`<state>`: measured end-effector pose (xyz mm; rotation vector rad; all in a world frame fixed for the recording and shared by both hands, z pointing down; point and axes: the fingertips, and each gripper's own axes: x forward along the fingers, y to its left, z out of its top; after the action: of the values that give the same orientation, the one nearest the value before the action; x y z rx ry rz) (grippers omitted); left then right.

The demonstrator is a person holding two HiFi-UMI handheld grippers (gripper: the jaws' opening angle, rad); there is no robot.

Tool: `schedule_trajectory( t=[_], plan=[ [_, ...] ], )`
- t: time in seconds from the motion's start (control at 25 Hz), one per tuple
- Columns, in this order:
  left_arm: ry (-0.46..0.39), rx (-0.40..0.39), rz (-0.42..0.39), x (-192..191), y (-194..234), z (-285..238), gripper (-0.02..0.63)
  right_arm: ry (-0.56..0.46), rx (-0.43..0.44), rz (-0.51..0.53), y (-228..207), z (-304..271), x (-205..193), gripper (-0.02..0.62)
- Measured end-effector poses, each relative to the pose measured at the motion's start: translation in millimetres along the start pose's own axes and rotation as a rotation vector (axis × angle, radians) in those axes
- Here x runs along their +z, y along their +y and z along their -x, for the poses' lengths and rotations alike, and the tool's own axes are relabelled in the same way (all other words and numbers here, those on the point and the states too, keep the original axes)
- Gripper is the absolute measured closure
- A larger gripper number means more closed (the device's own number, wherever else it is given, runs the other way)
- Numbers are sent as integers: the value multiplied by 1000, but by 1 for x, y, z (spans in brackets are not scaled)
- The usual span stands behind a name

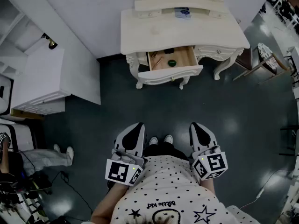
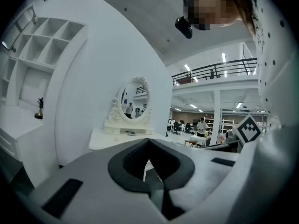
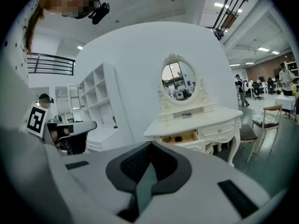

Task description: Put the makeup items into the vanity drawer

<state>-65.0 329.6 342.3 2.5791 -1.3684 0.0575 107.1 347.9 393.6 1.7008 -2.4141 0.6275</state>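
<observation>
Dark floor; drawer out toward person.

Left tool and right tool at hip level, jaws together, apparently empty.

vanity tabletop: cream white
drawer: pale wood inside, white front
floor: dark grey-green
shirt: white, black dots and stars

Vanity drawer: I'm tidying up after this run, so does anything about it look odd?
The vanity drawer stands pulled out with small items lying inside; nothing looks spilled or damaged. One flat item lies outside it, toward the back of the vanity top. The left gripper and right gripper are shut, empty, well back.
</observation>
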Motion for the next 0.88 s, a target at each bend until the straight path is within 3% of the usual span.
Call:
schedule_trajectory(
  t=[0.6, 0.88],
  plan=[
    [-4, -25, -15, 3, -25, -4, 611, -8, -6, 0, -13, 18, 2, 586],
    [-7, -33, -8, -6, -48, -9, 611, -26, 34, 10, -27, 32, 3, 586]
  ],
)
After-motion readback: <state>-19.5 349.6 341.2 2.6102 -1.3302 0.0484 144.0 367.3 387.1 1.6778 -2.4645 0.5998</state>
